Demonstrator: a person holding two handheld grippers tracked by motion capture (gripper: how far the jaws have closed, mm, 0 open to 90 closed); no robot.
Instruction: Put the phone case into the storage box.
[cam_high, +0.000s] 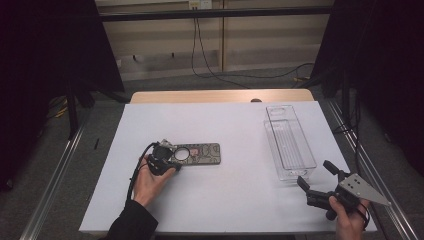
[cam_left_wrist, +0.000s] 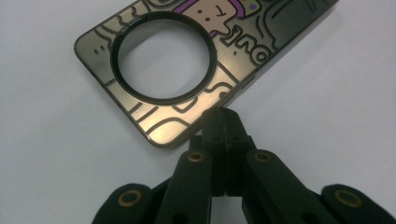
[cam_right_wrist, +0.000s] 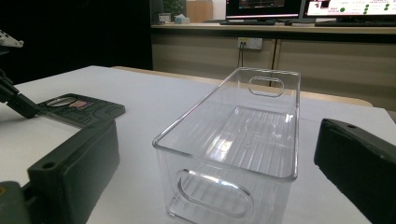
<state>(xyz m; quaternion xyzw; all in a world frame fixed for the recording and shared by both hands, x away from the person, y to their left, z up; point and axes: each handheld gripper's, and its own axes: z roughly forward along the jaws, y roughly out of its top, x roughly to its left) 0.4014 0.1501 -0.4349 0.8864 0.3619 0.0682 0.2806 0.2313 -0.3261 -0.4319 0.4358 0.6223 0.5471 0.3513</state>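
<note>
While wrist bent, left tool (cam_left_wrist: 223, 116) pinching case (cam_left_wrist: 187, 60)

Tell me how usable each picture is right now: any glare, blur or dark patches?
High view: soft, dark at both sides, but the white table sheet is evenly lit. Left gripper view: sharp on the glossy bronze cartoon-printed phone case, with glare along its near corner; the left gripper shows shut jaws at its edge. Right gripper view: reflections streak the clear plastic bin, and the close jaws are blurred.
</note>
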